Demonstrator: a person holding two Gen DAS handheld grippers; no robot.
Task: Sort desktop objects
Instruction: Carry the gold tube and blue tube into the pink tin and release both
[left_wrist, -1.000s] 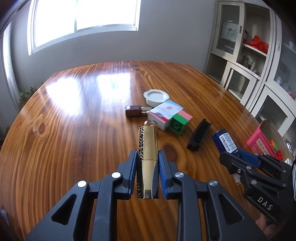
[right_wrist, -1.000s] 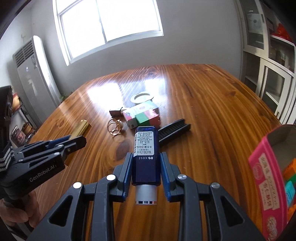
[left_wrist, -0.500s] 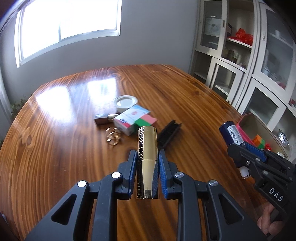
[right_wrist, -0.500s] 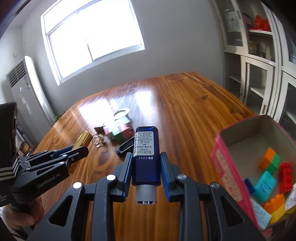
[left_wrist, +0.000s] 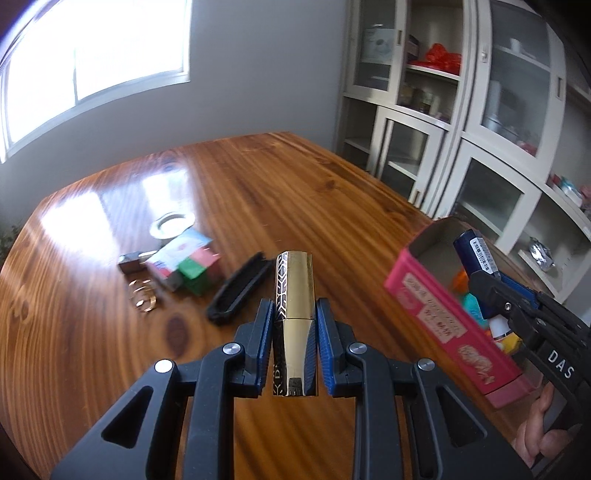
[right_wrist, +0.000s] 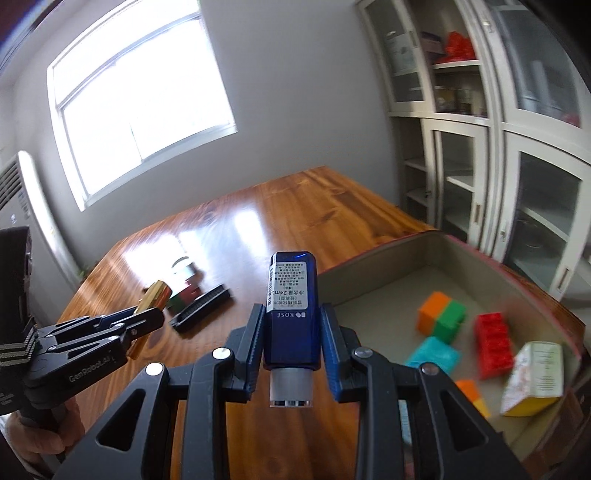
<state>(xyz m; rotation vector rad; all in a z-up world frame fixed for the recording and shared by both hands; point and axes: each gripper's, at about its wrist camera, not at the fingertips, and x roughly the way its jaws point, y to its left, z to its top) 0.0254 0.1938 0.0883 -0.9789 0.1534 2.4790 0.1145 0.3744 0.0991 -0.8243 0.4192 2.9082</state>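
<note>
My left gripper (left_wrist: 294, 314) is shut on a gold and black patterned tube (left_wrist: 294, 291), held above the wooden table (left_wrist: 258, 177). My right gripper (right_wrist: 291, 317) is shut on a blue Kose bottle (right_wrist: 291, 295) and holds it over the near left corner of the pink box (right_wrist: 369, 254). In the left wrist view the right gripper (left_wrist: 491, 291) and the bottle (left_wrist: 474, 254) hang over the pink box (left_wrist: 443, 317). The box holds coloured toy bricks (right_wrist: 439, 317) and a small carton (right_wrist: 535, 373).
On the table lie a black comb-like case (left_wrist: 238, 290), a gold ring (left_wrist: 142, 299), a small carton with green and red blocks (left_wrist: 184, 262), a brown item (left_wrist: 129, 260) and a white round lid (left_wrist: 171, 225). White glass cabinets (left_wrist: 461, 110) stand at the right.
Both grippers have swung right toward the pink box with their objects held. The blue bottle has moved from beside the box to above its open top.
</note>
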